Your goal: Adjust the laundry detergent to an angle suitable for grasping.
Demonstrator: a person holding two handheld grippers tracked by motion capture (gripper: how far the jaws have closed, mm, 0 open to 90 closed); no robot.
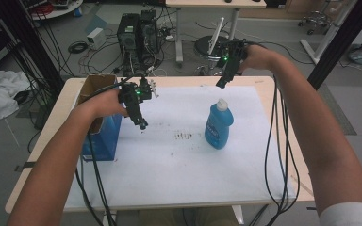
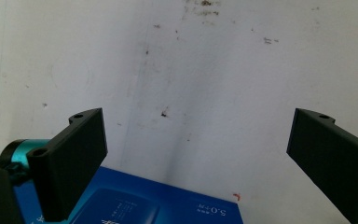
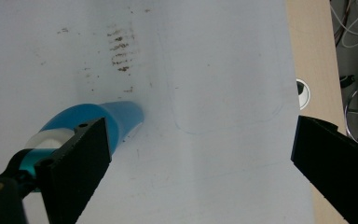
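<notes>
Left gripper (image 1: 143, 125) jaws spread wide, nothing between them; in the left gripper view the two black jaws frame bare white sheet, with the top of the blue cardboard box (image 2: 168, 205) showing below them, printed side up. In the high view this gripper hangs above the sheet, tips pointing down, just right of the box (image 1: 104, 136), not touching it. The box stands at the left edge of the tabletop, its brown flap open at the back, the left hand (image 1: 101, 103) over it

Right gripper (image 1: 221, 83) jaws also released, empty; in the right gripper view they look down at the sheet, and the blue plastic bottle with a white cap (image 3: 93, 122) sits partly behind the left-hand jaw, off to the side, not between the jaws. In the high view this gripper is held up near the far edge of the tabletop, tips angled down, well apart from the bottle (image 1: 218, 125). The right hand (image 1: 257, 56) holds it from behind, cables trailing along the forearm

The bottle stands upright about mid-tabletop, right of centre, on the white paper sheet (image 1: 179, 165) that covers most of the light wooden tabletop (image 1: 287, 117). A patch of brown smudges (image 1: 184, 136) lies on the sheet just left of the bottle, between bottle and box. Box and bottle are well apart
</notes>
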